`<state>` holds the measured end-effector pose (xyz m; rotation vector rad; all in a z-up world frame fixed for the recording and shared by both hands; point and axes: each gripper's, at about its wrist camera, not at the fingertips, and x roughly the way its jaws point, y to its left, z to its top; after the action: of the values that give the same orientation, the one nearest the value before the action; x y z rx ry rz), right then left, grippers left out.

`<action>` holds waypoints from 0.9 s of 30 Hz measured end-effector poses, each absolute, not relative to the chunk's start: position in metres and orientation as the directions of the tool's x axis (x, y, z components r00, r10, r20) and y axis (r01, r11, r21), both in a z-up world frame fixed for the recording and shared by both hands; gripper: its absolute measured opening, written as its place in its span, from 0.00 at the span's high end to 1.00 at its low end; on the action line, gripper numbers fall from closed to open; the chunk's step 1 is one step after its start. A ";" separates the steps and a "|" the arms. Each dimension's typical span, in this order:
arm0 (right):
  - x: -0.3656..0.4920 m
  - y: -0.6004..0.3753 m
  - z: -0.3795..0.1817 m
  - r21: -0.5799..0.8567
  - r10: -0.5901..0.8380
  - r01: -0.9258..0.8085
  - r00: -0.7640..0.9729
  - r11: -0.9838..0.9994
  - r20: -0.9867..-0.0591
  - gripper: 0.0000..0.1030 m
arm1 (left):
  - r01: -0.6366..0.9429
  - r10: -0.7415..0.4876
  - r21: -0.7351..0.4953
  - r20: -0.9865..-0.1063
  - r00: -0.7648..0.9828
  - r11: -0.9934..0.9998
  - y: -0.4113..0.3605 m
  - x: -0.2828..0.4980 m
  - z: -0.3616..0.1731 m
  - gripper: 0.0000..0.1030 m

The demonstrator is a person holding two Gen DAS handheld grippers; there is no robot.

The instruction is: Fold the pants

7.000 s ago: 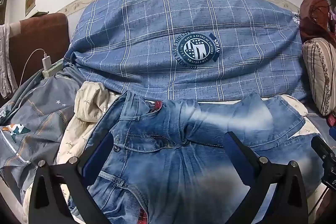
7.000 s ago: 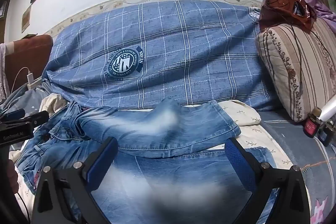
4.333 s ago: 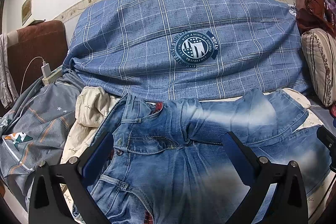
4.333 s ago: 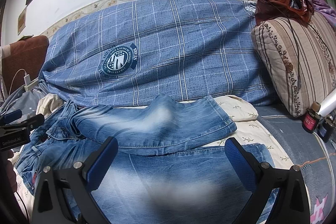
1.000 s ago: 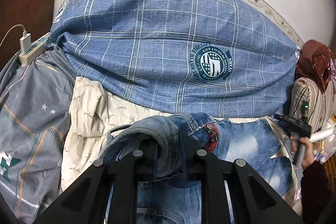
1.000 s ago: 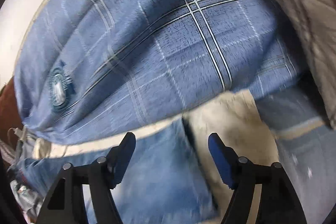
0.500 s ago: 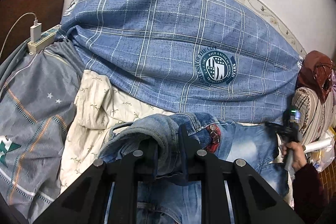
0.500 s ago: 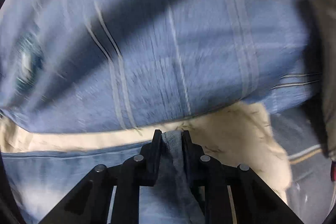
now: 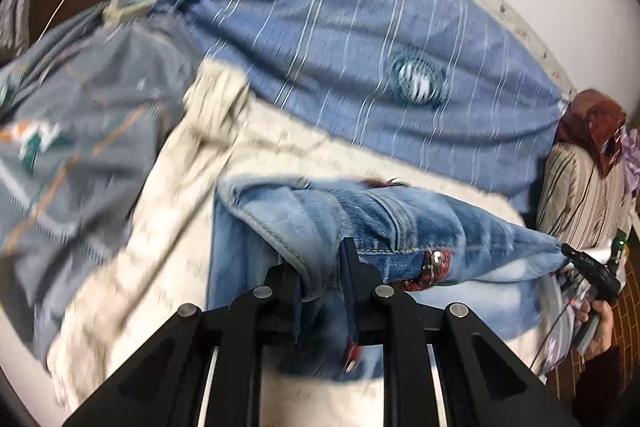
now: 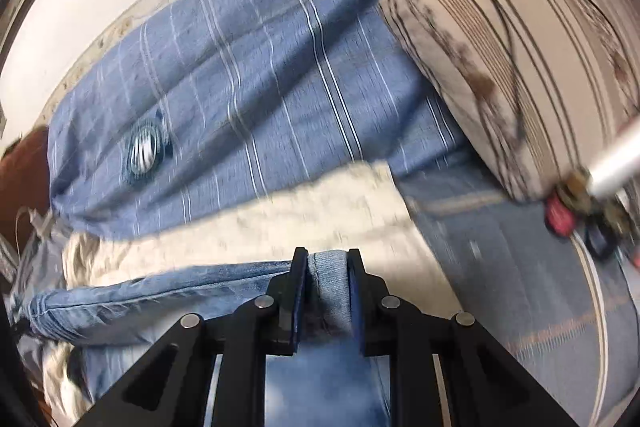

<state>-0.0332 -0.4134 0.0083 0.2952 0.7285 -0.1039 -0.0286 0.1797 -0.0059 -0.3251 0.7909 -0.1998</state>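
the jeans (image 9: 400, 227) are lifted and stretched between the 2 grippers over the cream sheet (image 9: 168, 227) of the bed, in front of the blue plaid quilt (image 9: 340, 47) bunched along the bed's back edge. as a judgement, the fold is only getting under way: both ends are gripped, but no finished crease lies flat on the bed, and the legs are not yet laid neatly on each other. what is left looks like the main part: bringing one end over to meet the other, laying the denim down and smoothing it, then probably 1 more fold to make it compact.

the left gripper (image 9: 322, 275) has its jaws pressed together on a thick bunch of denim at the waistband end, where a belt loop and a red label patch (image 9: 434, 265) show just beside the pinch. the cloth hangs down from the pinch and runs away toward the bed's right edge.

the right gripper (image 10: 326, 287) is pinching a narrow edge of denim, likely a leg hem, which stands up between the 2 pads. its jaws have just been closing, and the fabric is now clamped between them. in the left wrist view the same gripper shows at the far right, held in a hand (image 9: 598, 331), with the jeans pulled to a point at its tip. both views are motion-blurred.
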 end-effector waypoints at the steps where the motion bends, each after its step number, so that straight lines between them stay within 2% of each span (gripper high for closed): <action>1: -0.046 -0.411 -0.002 0.224 0.016 0.194 0.722 0.955 -0.691 0.81 | 0.049 -0.289 -0.350 -0.680 0.673 0.936 0.180 -0.034 -0.016 0.82; 5: -0.080 -0.408 -0.042 0.256 0.073 0.203 0.632 0.945 -0.771 0.77 | 0.028 -0.277 -0.333 -0.735 0.619 0.943 0.184 -0.051 -0.051 0.81; 8: -0.103 -0.416 -0.060 0.300 0.125 0.209 0.588 0.931 -0.799 0.73 | 0.004 -0.263 -0.320 -0.772 0.579 0.947 0.187 -0.056 -0.066 0.73; 11: -0.120 -0.423 -0.057 0.304 0.133 0.195 0.597 0.933 -0.791 0.69 | -0.018 -0.270 -0.337 -0.785 0.558 0.941 0.195 -0.062 -0.069 0.69; 14: -0.129 -0.425 -0.032 0.289 0.114 0.163 0.656 0.943 -0.746 0.68 | -0.029 -0.193 -0.263 -0.775 0.602 0.964 0.201 -0.074 -0.051 0.69; 15: -0.129 -0.425 -0.021 0.293 0.117 0.148 0.682 0.945 -0.722 0.59 | -0.038 -0.159 -0.235 -0.760 0.630 0.971 0.203 -0.079 -0.043 0.69; 16: -0.127 -0.424 -0.013 0.294 0.114 0.142 0.701 0.945 -0.704 0.33 | -0.048 -0.125 -0.208 -0.739 0.662 0.977 0.205 -0.084 -0.032 0.69; 17: -0.124 -0.422 -0.005 0.295 0.106 0.134 0.731 0.946 -0.674 0.24 | -0.052 -0.109 -0.198 -0.722 0.683 0.979 0.206 -0.087 -0.024 0.69; 18: -0.119 -0.418 0.003 0.295 0.099 0.121 0.767 0.948 -0.634 0.23 | -0.053 -0.096 -0.191 -0.692 0.715 0.980 0.205 -0.090 -0.014 0.69; 20: -0.101 -0.411 0.008 0.294 0.095 0.115 0.782 0.949 -0.615 0.23 | -0.032 -0.103 -0.193 -0.648 0.755 0.981 0.197 -0.093 0.003 0.67; 22: -0.067 -0.402 0.002 0.272 0.062 0.157 0.755 0.949 -0.653 0.23 | 0.007 -0.132 -0.200 -0.623 0.771 0.980 0.182 -0.089 0.012 0.60; 25: -0.023 -0.390 -0.018 0.242 0.030 0.208 0.697 0.948 -0.716 0.25 | 0.062 -0.169 -0.188 -0.628 0.760 0.980 0.148 -0.075 0.011 0.59; 26: -0.012 -0.387 -0.026 0.232 0.019 0.226 0.676 0.946 -0.737 0.27 | 0.077 -0.181 -0.188 -0.637 0.750 0.979 0.136 -0.069 0.007 0.59; 27: -0.002 -0.384 -0.034 0.230 0.018 0.239 0.656 0.943 -0.754 0.35 | 0.088 -0.191 -0.189 -0.643 0.742 0.978 0.128 -0.065 0.003 0.59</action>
<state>-0.0021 -0.3842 -0.0342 0.3245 0.8498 -0.1274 -0.0653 0.1281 0.0030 -0.1503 0.7194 -0.1532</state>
